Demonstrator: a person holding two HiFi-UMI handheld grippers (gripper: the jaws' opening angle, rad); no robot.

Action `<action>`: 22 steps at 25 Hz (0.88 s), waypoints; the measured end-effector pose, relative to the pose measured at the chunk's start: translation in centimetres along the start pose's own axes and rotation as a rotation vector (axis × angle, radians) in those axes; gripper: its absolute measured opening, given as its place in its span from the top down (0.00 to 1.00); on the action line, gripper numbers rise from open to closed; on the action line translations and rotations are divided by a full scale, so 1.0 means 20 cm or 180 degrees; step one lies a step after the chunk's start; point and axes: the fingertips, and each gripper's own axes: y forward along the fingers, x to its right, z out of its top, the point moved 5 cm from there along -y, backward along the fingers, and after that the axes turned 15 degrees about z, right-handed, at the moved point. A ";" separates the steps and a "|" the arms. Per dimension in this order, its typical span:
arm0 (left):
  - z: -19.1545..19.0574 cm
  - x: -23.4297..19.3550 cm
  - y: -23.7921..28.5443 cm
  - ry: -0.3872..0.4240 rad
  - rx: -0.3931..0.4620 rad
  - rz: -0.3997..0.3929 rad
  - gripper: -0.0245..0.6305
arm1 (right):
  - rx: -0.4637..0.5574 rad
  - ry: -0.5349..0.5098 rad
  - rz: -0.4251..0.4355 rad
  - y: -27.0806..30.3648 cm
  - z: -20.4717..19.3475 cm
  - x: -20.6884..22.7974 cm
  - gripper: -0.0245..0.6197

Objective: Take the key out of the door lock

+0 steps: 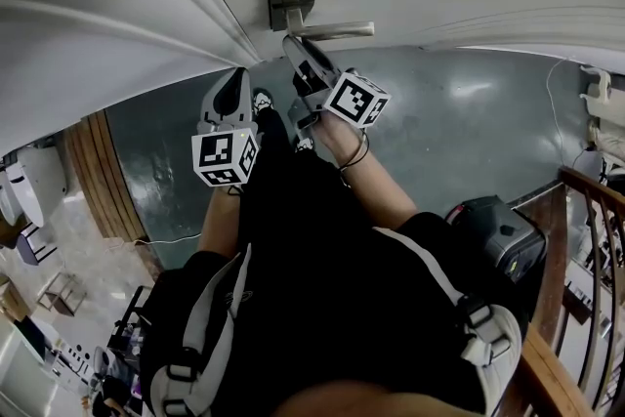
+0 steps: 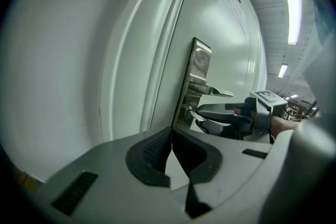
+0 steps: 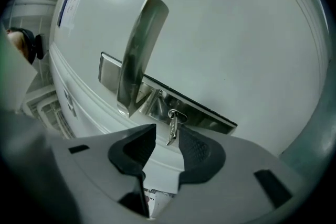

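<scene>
The key (image 3: 171,128) sticks out of the lock plate (image 3: 210,118) on the door (image 3: 241,34), just beside the handle (image 3: 137,50). My right gripper (image 3: 167,132) points straight at it with its fingers (image 3: 197,148) apart. The key's head stands between them, closer to one pad, and as far as I can see neither pad presses on it yet. My left gripper (image 2: 171,132) hangs off to the side, away from the plate, its fingers together on nothing

The key is small, thin, hard metal, so I judge it light and slick, and it could twist or slip in a loose pinch. I want both pads flat on the faces of the head and well onto it, then a straight pull along the shaft, since an angled pull may bind it in the lock
</scene>
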 end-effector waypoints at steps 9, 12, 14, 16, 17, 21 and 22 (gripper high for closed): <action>-0.01 0.00 0.01 -0.0003 -0.0032 0.0039 0.93 | 0.0263 0.0387 0.0080 0.01 0.03 0.04 0.90; 0.00 -0.01 0.01 -0.0006 -0.0030 0.0053 0.93 | 0.0288 0.0425 0.0075 0.02 0.03 0.03 0.90; 0.00 -0.01 0.01 -0.0009 -0.0033 0.0065 0.93 | 0.0279 0.0401 0.0099 0.02 0.03 0.03 0.90; 0.00 -0.01 0.01 -0.0011 -0.0031 0.0072 0.93 | 0.0292 0.0425 0.0106 0.02 0.03 0.03 0.90; 0.00 -0.01 0.01 -0.0010 -0.0028 0.0074 0.93 | 0.0304 0.0442 0.0104 0.02 0.02 0.03 0.90; -0.01 -0.01 0.01 -0.0004 -0.0034 0.0072 0.93 | 0.0382 0.0561 0.0126 0.01 0.02 0.04 0.90; -0.01 -0.01 0.01 -0.0003 -0.0036 0.0068 0.93 | 0.0380 0.0547 0.0129 0.01 0.02 0.04 0.90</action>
